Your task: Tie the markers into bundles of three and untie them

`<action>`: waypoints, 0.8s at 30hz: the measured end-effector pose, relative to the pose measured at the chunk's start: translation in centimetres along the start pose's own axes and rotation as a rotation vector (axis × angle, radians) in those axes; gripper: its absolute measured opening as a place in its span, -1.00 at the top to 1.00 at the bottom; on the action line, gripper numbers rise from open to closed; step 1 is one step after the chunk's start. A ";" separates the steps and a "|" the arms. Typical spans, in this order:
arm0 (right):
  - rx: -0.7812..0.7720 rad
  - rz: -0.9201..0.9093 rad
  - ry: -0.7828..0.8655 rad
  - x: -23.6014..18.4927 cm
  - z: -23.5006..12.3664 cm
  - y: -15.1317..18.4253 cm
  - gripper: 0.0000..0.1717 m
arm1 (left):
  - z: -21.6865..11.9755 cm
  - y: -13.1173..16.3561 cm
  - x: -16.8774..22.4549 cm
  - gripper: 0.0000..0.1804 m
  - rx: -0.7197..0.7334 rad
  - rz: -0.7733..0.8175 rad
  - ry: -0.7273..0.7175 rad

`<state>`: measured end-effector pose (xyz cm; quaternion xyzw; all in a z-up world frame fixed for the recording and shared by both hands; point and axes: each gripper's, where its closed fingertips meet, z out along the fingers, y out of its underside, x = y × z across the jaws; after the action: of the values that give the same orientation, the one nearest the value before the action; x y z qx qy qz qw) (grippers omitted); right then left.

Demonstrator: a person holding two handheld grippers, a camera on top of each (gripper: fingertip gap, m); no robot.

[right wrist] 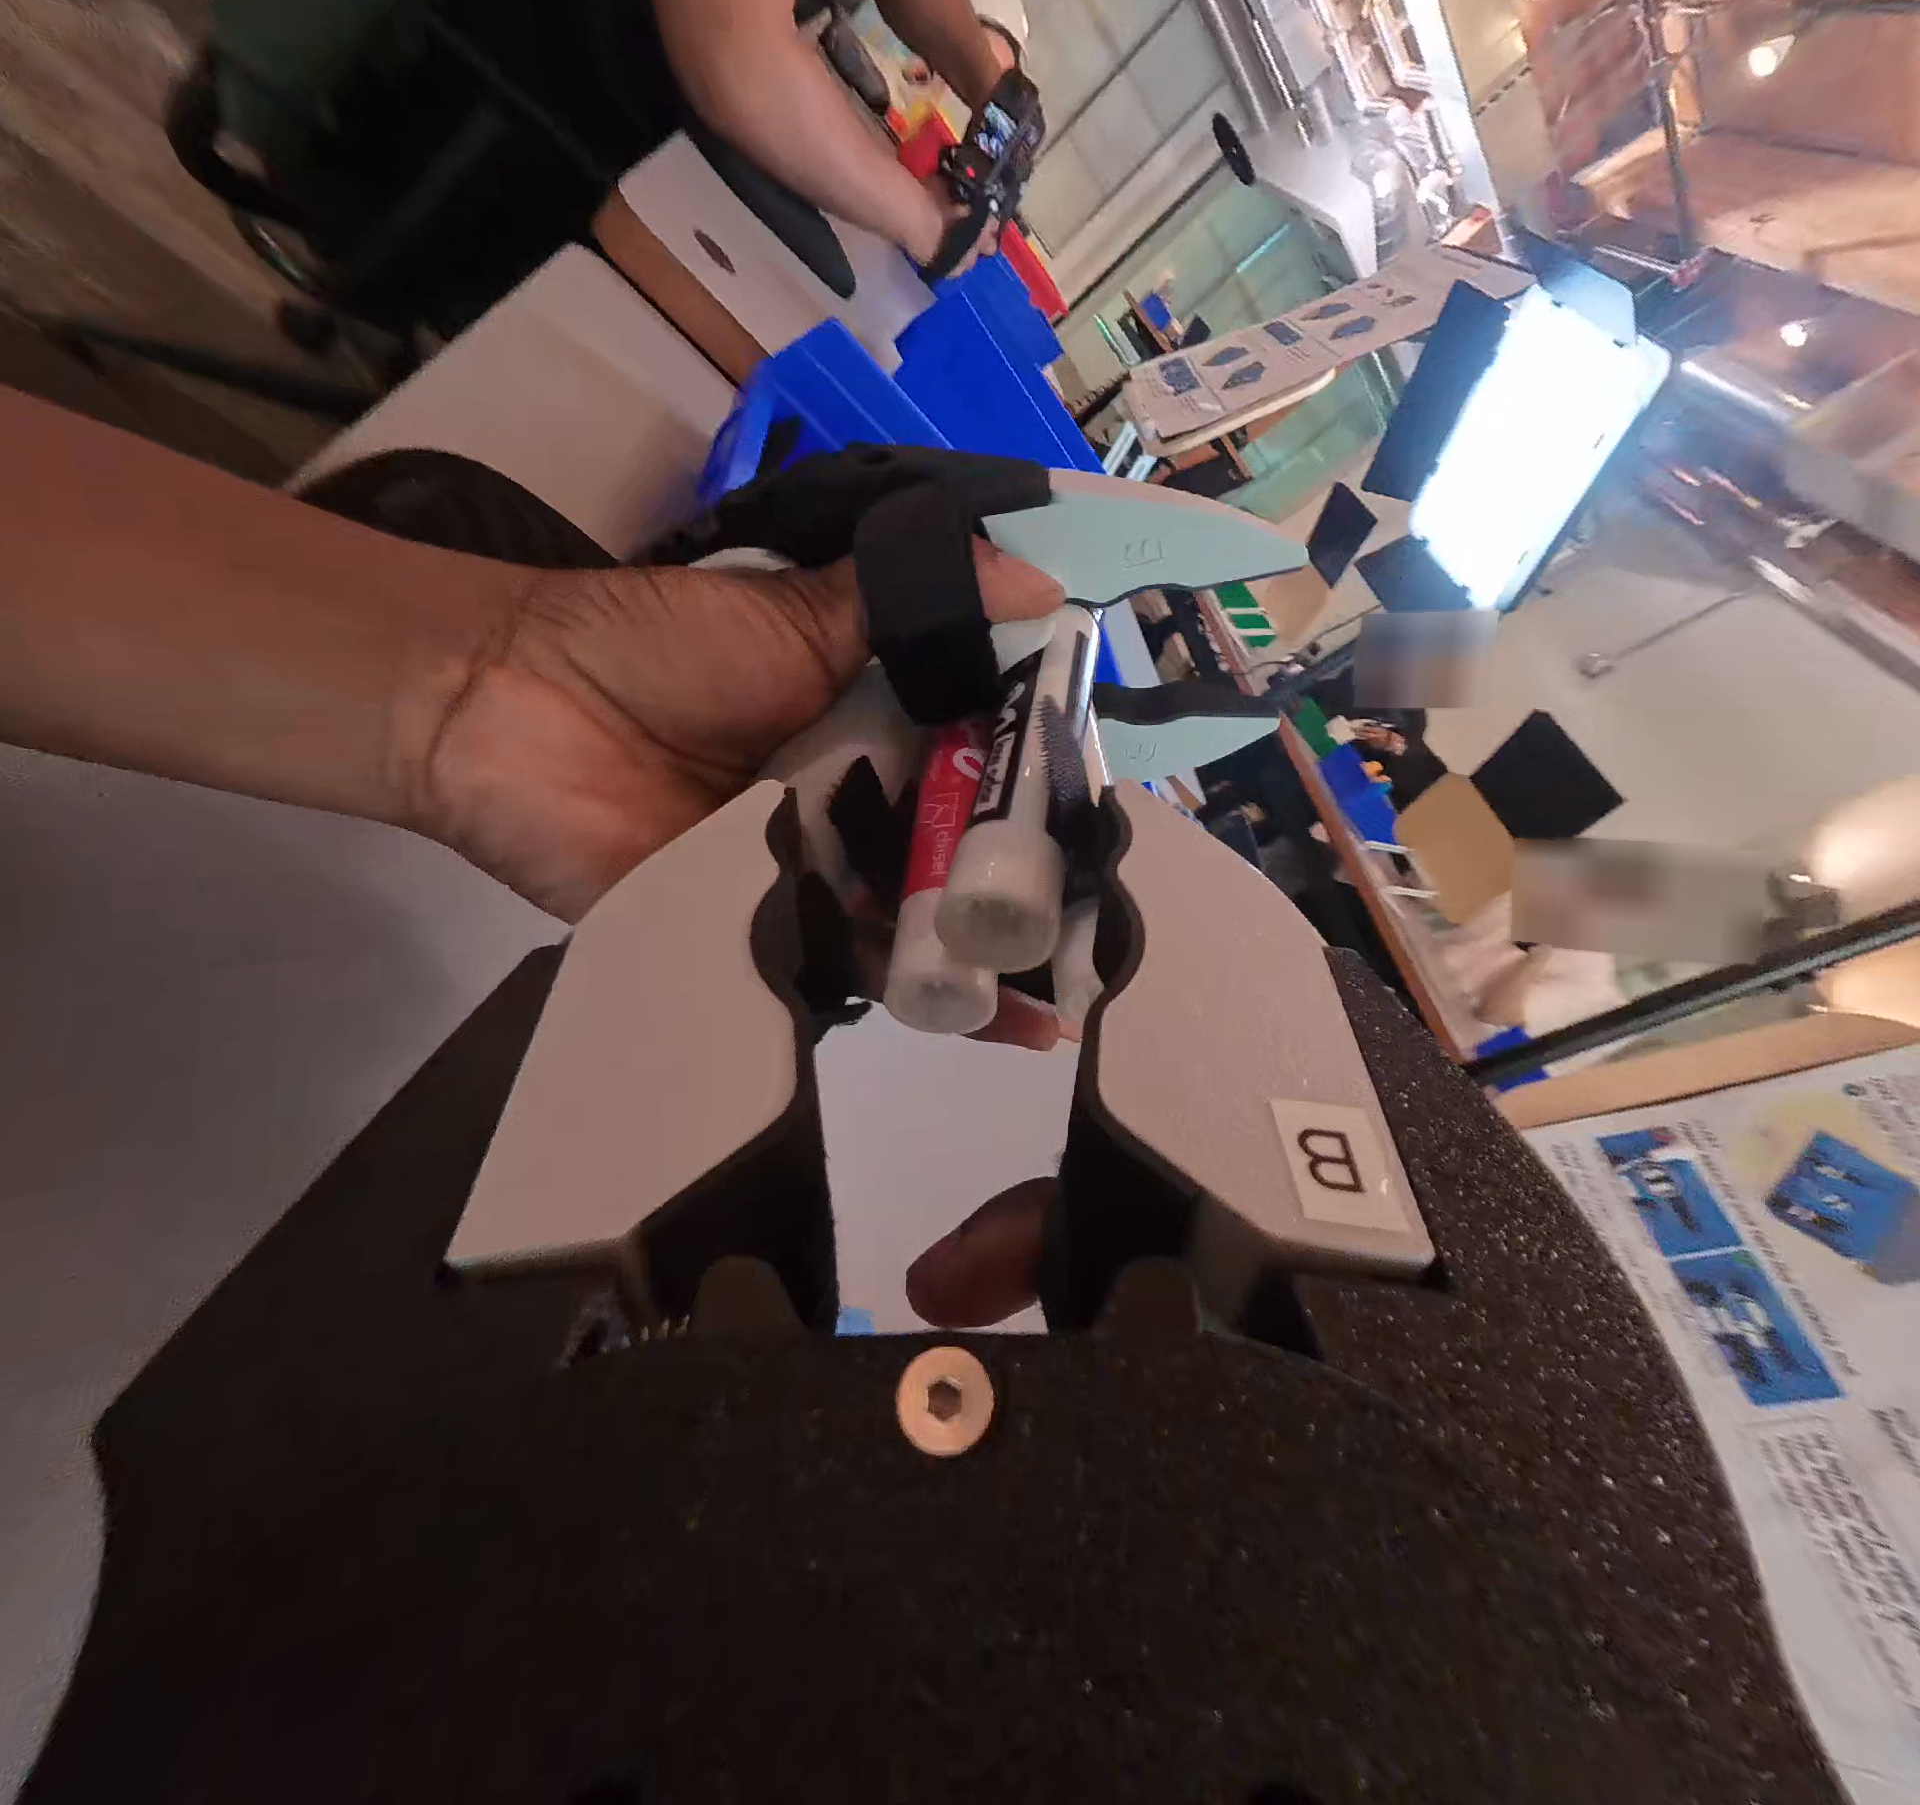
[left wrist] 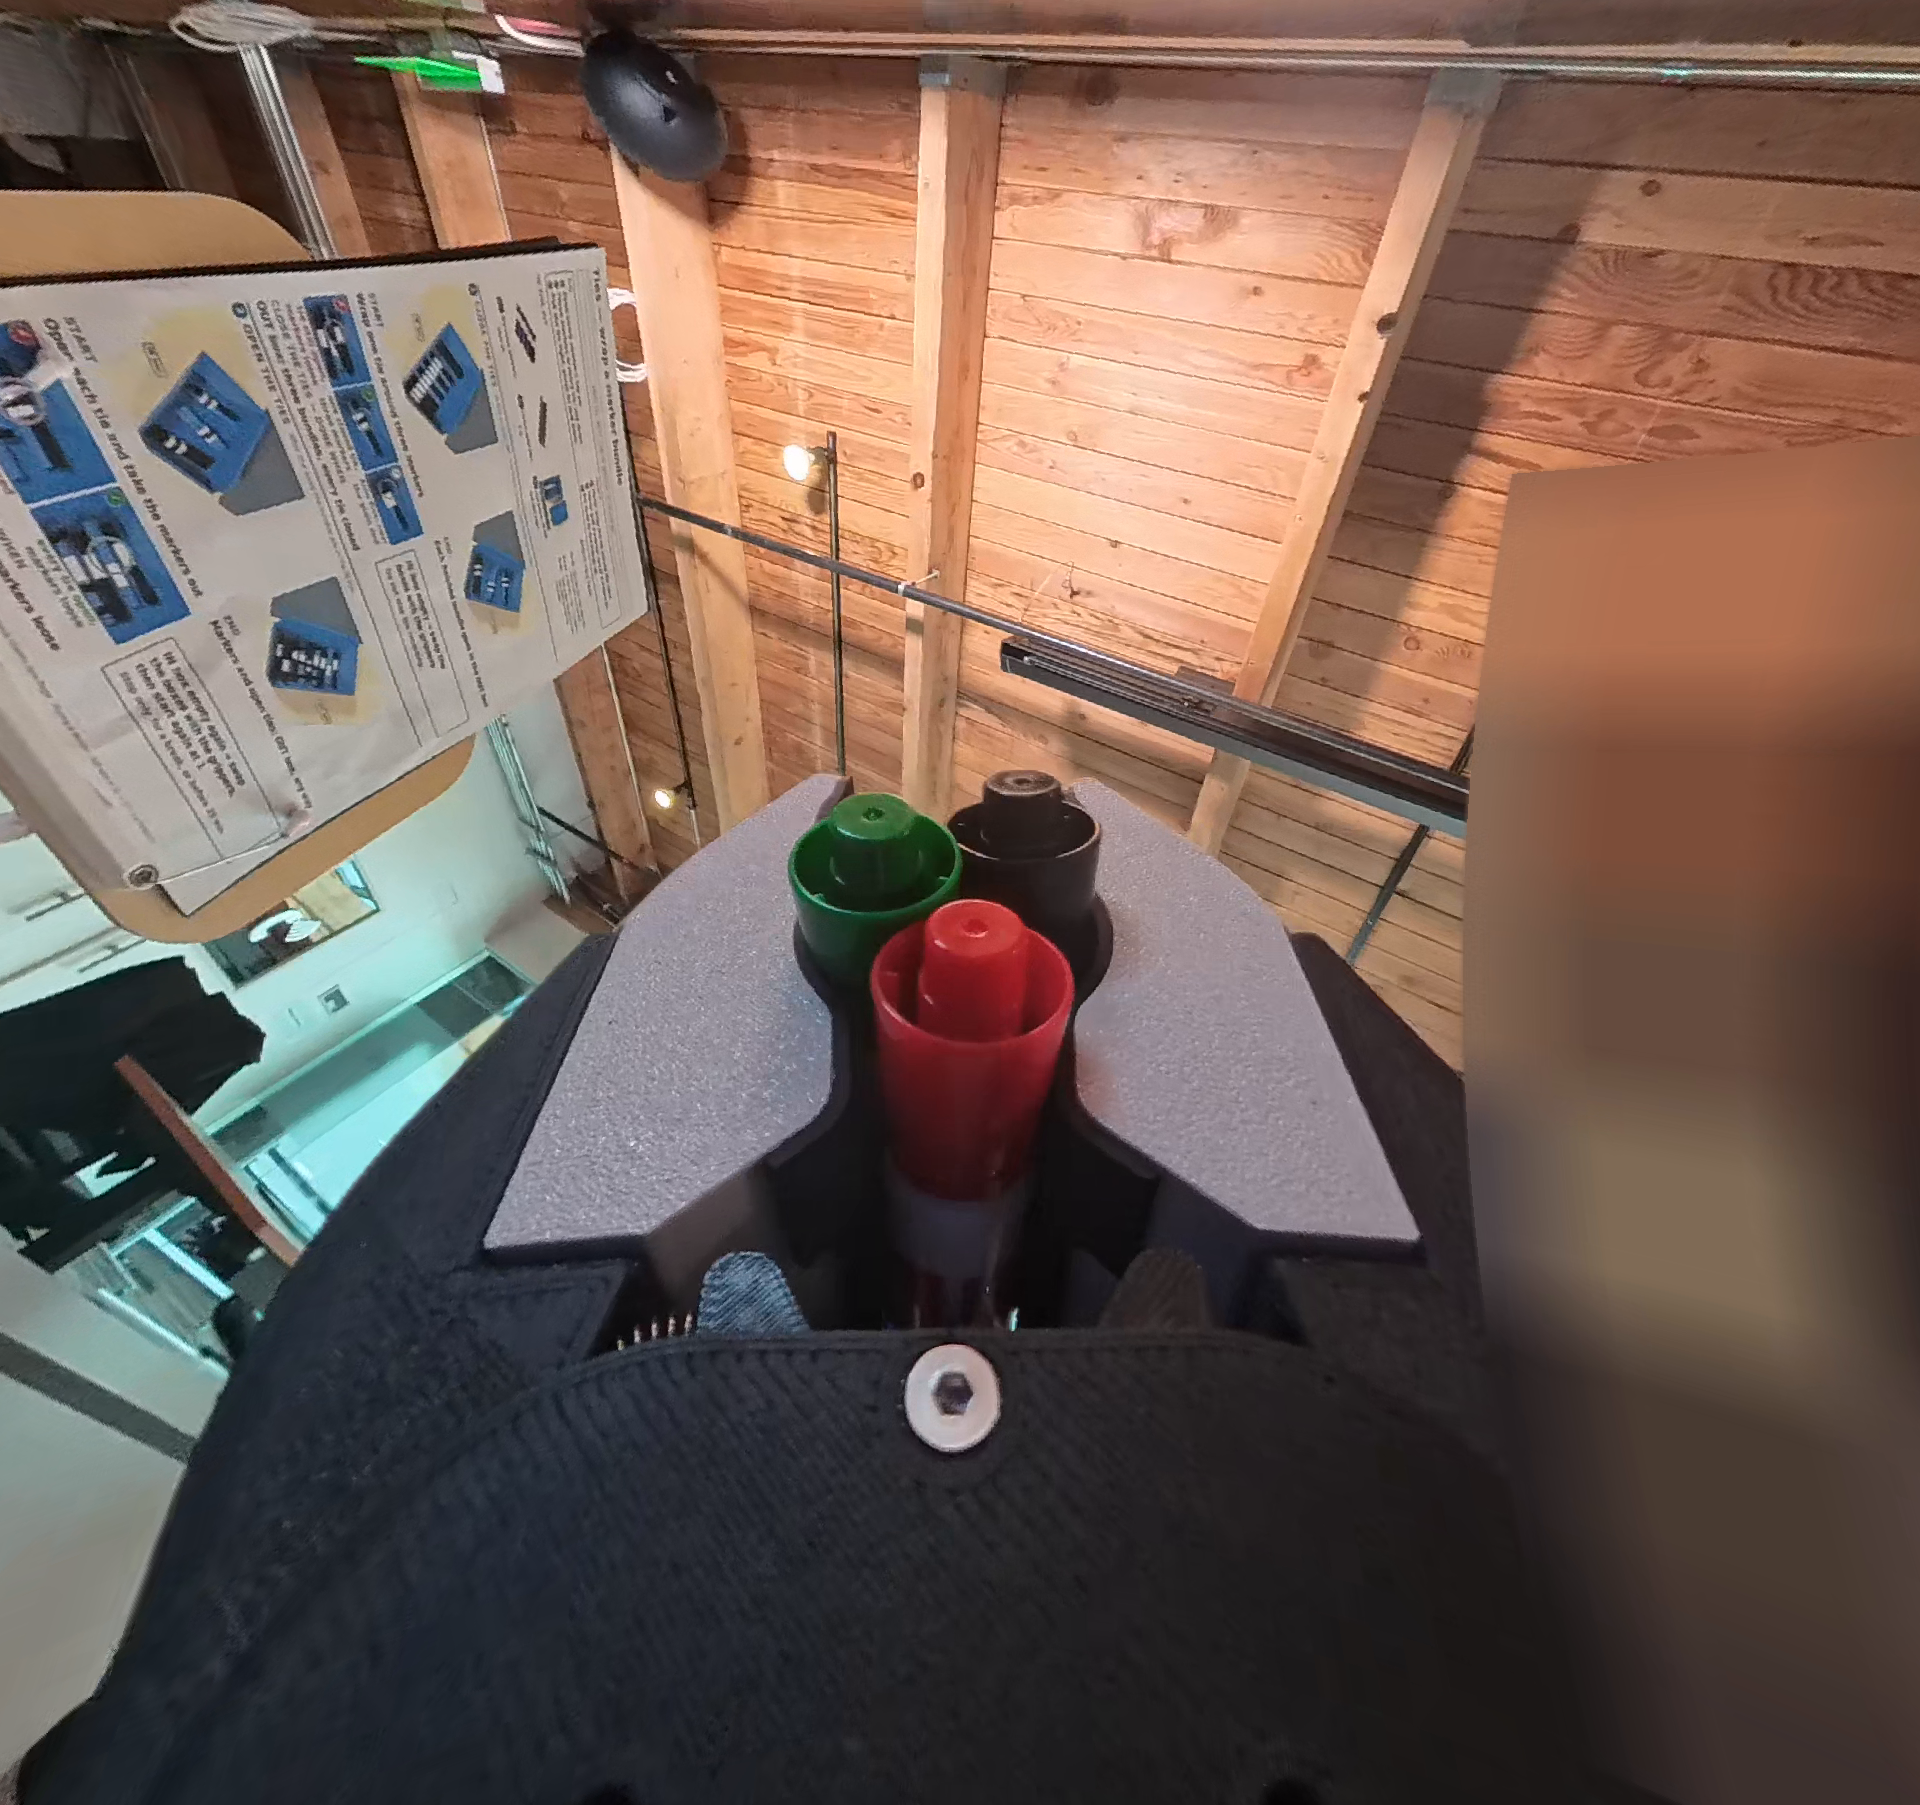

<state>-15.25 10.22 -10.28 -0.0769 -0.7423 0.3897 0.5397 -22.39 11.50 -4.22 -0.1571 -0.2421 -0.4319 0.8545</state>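
Note:
In the left wrist view my left gripper [left wrist: 961, 799] points up at the ceiling and is shut on a bundle of three markers: green cap [left wrist: 873, 872], black cap [left wrist: 1029, 851], red cap [left wrist: 971, 1017]. In the right wrist view the left gripper [right wrist: 1288, 638], with pale fingers, is held by a hand [right wrist: 623, 695] and grips the same markers. Their white butt ends [right wrist: 987, 903] reach between the fingers of my right gripper [right wrist: 951, 810]. A black tie [right wrist: 862, 830] hangs loosely around the bundle there. The right jaws stand apart, with a gap showing beside the left finger [right wrist: 675, 976].
An instruction poster [left wrist: 312, 529] hangs at the left under a wooden ceiling. Blue bins [right wrist: 935, 373] stand on the white table [right wrist: 156, 1028]. Another person's arm with a gripper [right wrist: 977, 176] works behind. A bright light panel [right wrist: 1527, 446] and an instruction sheet [right wrist: 1766, 1288] are at the right.

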 end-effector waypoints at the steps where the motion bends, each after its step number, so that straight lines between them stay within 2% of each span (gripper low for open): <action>1: -0.017 -0.025 0.015 0.0 0.2 0.1 0.35 | 0.0 0.0 -0.1 0.59 0.002 0.002 -0.010; 3: -0.031 -0.065 0.076 0.6 0.3 0.1 0.56 | -0.1 0.0 0.0 0.59 0.003 0.005 -0.011; 9: 0.021 -0.058 0.109 1.2 0.2 -0.9 0.74 | -0.2 -0.3 0.1 0.59 0.016 0.014 -0.024; 24: 0.227 0.512 -0.006 2.1 -1.0 -1.8 0.89 | 0.5 1.1 1.8 0.58 -0.051 0.115 0.046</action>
<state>-14.70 10.58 -7.41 -0.2000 -0.6519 0.5942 0.4266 -20.73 11.15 -2.90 -0.1825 -0.2018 -0.3914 0.8791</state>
